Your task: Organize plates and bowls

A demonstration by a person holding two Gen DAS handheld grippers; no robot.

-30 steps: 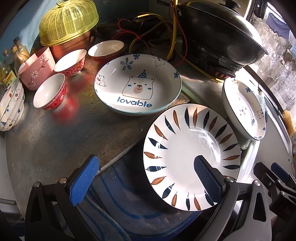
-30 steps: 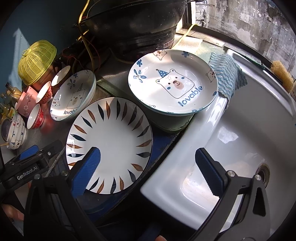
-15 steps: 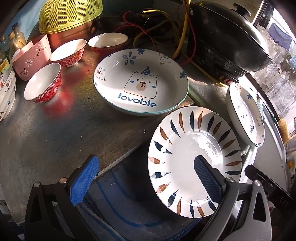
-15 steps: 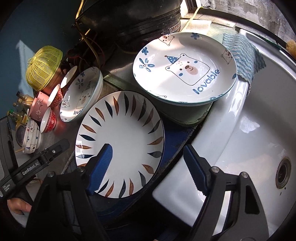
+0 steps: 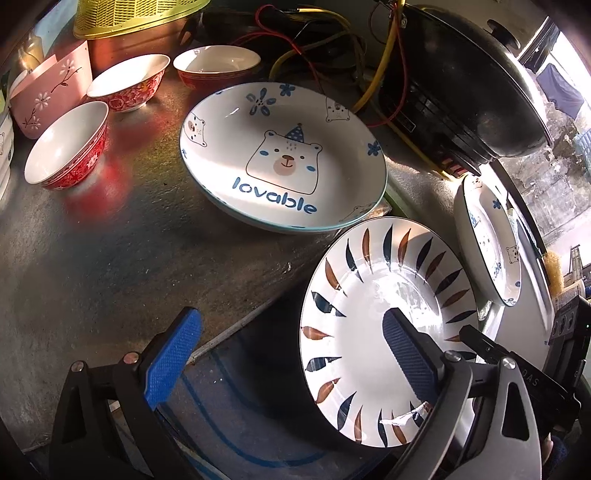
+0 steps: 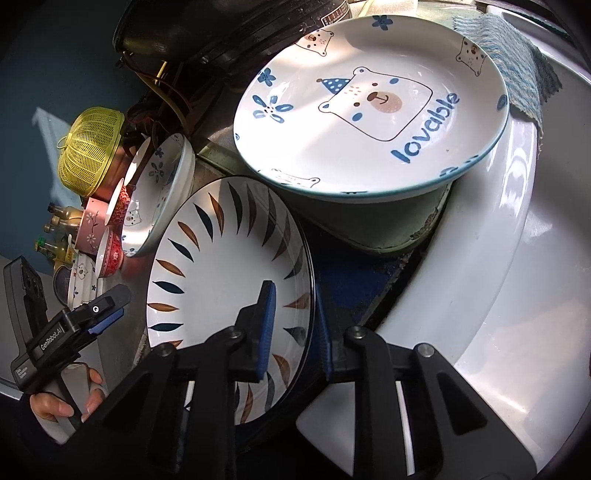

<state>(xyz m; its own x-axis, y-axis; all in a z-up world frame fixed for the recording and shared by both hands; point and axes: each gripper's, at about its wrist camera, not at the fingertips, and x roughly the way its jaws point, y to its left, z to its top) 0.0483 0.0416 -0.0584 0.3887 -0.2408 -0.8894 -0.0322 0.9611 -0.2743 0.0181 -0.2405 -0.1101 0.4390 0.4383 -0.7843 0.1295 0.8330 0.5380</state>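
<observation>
- The right gripper [image 6: 291, 328] is closing on the rim of the leaf-pattern plate [image 6: 225, 266]: one blue pad lies on the plate's white face, the other behind the dark outer edge, so the rim sits between the jaws.
- That plate stands tilted at the front edge of the metal counter [image 5: 110, 240], just beside the white sink [image 6: 517, 295].
- The left gripper [image 5: 291, 362] stands wide with its jaws closing slowly; its right finger [image 5: 406, 354] hangs over the plate's face, the left one over the counter, and nothing is gripped. A hand [image 6: 70, 402] holds this tool.
- A bear plate lettered "lovable" [image 6: 373, 110] rests on a green block at the sink-side edge, its rim just above the leaf plate's rim.
- A second bear plate [image 5: 284, 162] sits mid-counter, close to the leaf plate's far rim.
- Three red bowls [image 5: 66, 144] stand towards the back left corner, by a pink cup [image 5: 48, 96] and a yellow mesh cover [image 5: 136, 14].
- A black wok with lid [image 5: 469, 74] sits at the back right.
</observation>
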